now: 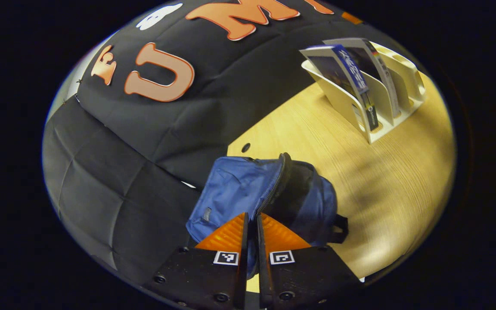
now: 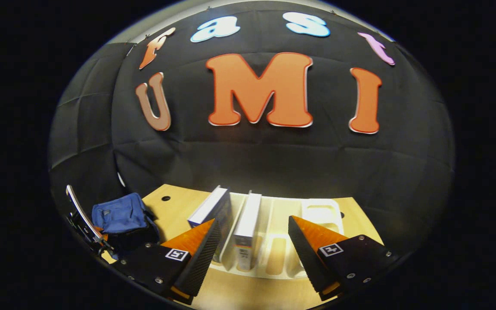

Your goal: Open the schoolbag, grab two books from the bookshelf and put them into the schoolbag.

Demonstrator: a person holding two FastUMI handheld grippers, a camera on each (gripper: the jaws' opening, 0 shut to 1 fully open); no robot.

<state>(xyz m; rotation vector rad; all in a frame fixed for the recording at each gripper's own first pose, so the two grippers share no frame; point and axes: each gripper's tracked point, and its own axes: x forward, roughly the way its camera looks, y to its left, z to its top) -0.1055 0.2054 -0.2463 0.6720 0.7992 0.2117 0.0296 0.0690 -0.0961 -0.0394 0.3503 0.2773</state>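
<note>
The right gripper is spread wide and pointed straight at the bookshelf, and that's the relation that matters for the next grab. In the right gripper view the two books stand upright in the shelf's left-hand slots, spines toward the camera, long axes running up and away. One book sits right between the open fingers, the other is just beside the left finger. So I'd say the right hand is clearly the nearer one for the books; it looks like it only needs to go forward and close on a spine.

The left gripper is pressed nearly together on the zipper edge of the schoolbag, apparently pinching the flap, though I can't tell how firm the hold is. The bag lies on the table near its corner, mouth gaping open, well apart from the shelf.

Smallest bit: the bag's strap sticks out on the table side.
</note>
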